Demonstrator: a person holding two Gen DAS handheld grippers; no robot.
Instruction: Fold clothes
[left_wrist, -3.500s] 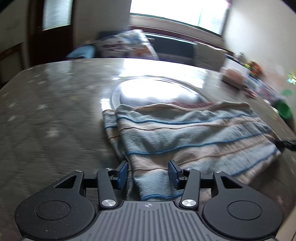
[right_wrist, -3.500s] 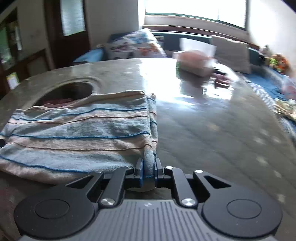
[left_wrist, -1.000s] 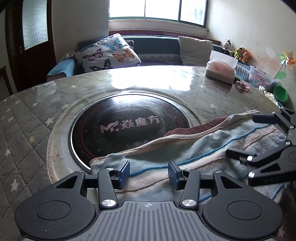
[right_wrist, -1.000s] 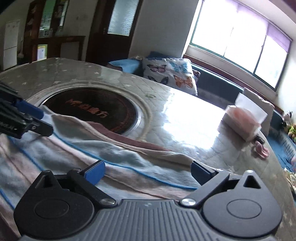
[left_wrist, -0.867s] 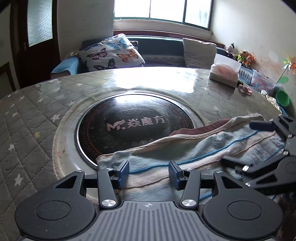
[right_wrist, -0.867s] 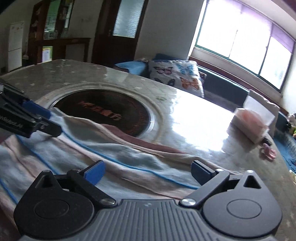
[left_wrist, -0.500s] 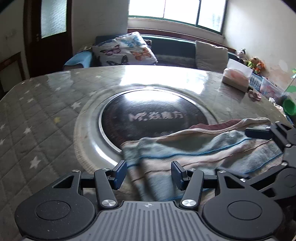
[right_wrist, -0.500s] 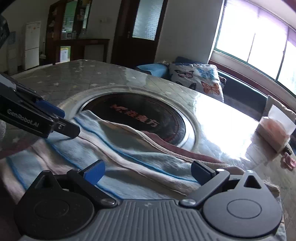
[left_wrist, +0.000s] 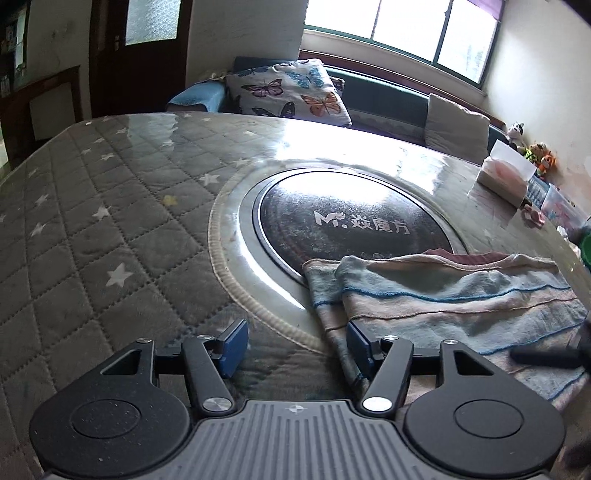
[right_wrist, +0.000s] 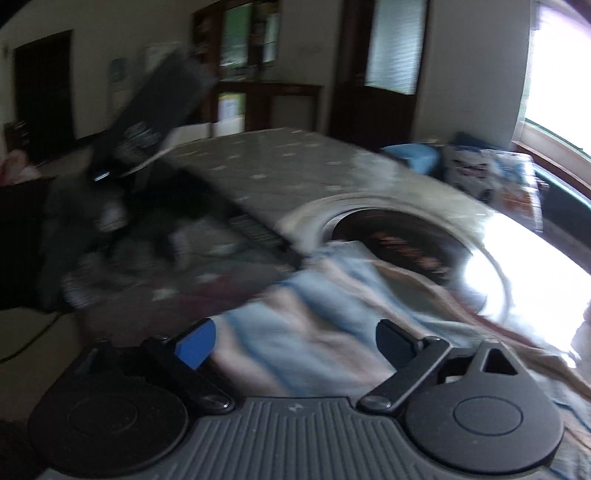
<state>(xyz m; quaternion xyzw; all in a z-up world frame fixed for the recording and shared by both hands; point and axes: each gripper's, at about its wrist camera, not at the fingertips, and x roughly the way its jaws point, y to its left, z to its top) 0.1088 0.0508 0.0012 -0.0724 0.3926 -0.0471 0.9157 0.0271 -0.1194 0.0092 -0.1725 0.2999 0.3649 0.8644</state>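
A folded striped cloth (left_wrist: 454, 299), pale blue and pink with thin blue lines, lies on the quilted table, partly over the dark round cooktop (left_wrist: 354, 225). My left gripper (left_wrist: 295, 345) is open and empty; its right finger sits at the cloth's left edge. My right gripper (right_wrist: 295, 343) is open and empty, low over the cloth (right_wrist: 314, 332). The right wrist view is motion-blurred. The left gripper's body (right_wrist: 147, 122) shows blurred at that view's upper left.
A grey quilted star-pattern table cover (left_wrist: 92, 229) spreads to the left. A tissue box (left_wrist: 504, 173) stands at the far right of the table. A butterfly cushion (left_wrist: 288, 92) lies on the sofa behind. Small toys and containers (left_wrist: 554, 206) crowd the right edge.
My left gripper has shifted left, off the cloth to its left edge. My right gripper has swung quickly to the left, blurring its view. Both stay open and the cloth lies still.
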